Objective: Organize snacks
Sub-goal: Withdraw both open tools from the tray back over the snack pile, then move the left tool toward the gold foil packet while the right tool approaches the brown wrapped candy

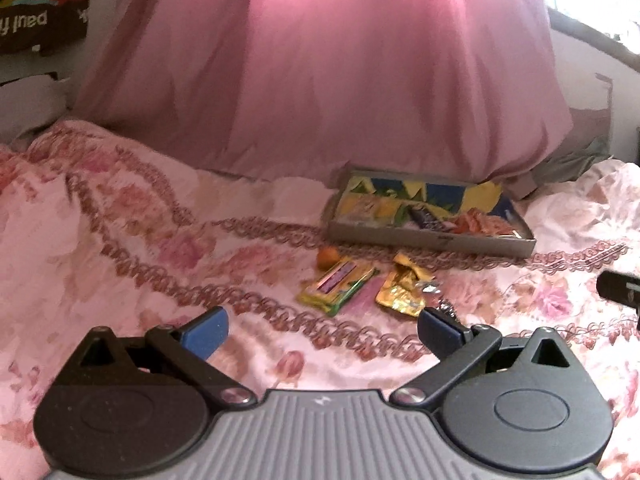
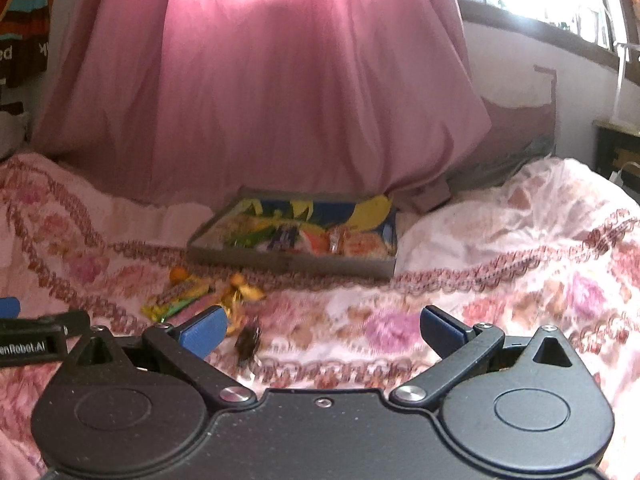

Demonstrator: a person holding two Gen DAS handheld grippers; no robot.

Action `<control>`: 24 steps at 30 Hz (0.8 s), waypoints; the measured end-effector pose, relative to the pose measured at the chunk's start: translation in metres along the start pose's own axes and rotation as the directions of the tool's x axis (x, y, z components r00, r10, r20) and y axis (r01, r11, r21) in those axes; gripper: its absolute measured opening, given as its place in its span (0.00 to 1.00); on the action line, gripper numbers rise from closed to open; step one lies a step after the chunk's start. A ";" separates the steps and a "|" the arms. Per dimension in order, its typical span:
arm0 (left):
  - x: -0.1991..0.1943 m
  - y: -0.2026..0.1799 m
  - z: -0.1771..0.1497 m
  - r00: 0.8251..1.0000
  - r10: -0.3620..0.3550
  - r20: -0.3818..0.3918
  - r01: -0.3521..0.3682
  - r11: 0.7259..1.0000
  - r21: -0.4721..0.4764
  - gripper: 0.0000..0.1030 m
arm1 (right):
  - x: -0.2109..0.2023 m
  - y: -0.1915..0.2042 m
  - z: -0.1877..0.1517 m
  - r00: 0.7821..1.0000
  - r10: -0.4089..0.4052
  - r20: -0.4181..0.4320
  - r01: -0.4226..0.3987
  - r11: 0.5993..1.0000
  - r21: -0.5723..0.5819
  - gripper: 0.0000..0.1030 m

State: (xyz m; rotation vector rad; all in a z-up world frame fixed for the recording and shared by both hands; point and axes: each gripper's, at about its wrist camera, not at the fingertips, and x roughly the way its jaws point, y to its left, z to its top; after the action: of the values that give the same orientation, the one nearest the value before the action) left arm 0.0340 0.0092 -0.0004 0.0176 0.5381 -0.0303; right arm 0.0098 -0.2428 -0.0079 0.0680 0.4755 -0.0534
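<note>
Snacks loose on floral bedspread [image 1: 120, 240]: yellow bar [image 1: 338, 286], gold wrapper [image 1: 402, 290]. Tray [image 1: 432, 242] behind holds more. Left gripper [image 1: 322, 330], right gripper [image 2: 322, 330]: jaws apart, empty.

Bedspread [image 1: 120, 240]: woven cloth, matt, floral print with raised braided trim. Curtain [image 1: 320, 80]: thin pink cloth, soft folds, light shows through. Box [image 1: 430, 239]: grey cardboard, matt wall, printed lining. Gold wrapper [image 1: 402, 292]: crinkled foil, glossy. Yellow-green packet [image 1: 338, 286]: plastic film, slight sheen. Left tongs [image 1: 323, 330]: matt black plastic arms, blue pads, bright metal pivot screws, ribbed grey body.
</note>
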 end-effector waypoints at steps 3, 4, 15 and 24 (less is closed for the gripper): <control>0.000 0.005 -0.002 1.000 0.009 -0.014 -0.010 1.000 -0.025 1.00 | 0.004 0.005 -0.005 0.999 0.016 -0.036 -0.015 1.000 0.012 0.99; 0.001 0.006 -0.002 1.000 0.012 -0.022 -0.013 0.999 -0.033 1.00 | 0.006 0.006 -0.006 0.999 0.022 -0.046 -0.022 1.000 0.014 0.99; 0.014 0.010 -0.006 0.993 0.052 -0.106 -0.058 0.997 -0.052 1.00 | 0.019 0.018 -0.014 0.994 0.051 -0.101 -0.051 0.999 0.003 0.99; 0.022 0.011 -0.007 0.987 0.074 -0.145 -0.082 0.995 -0.050 1.00 | 0.024 0.020 -0.017 0.990 0.060 -0.126 -0.060 0.998 0.006 0.99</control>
State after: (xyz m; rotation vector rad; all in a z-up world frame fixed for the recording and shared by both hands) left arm 0.0495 0.0201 -0.0169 -0.0143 0.6807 0.0629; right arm 0.0252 -0.2220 -0.0326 0.0884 0.5992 0.0093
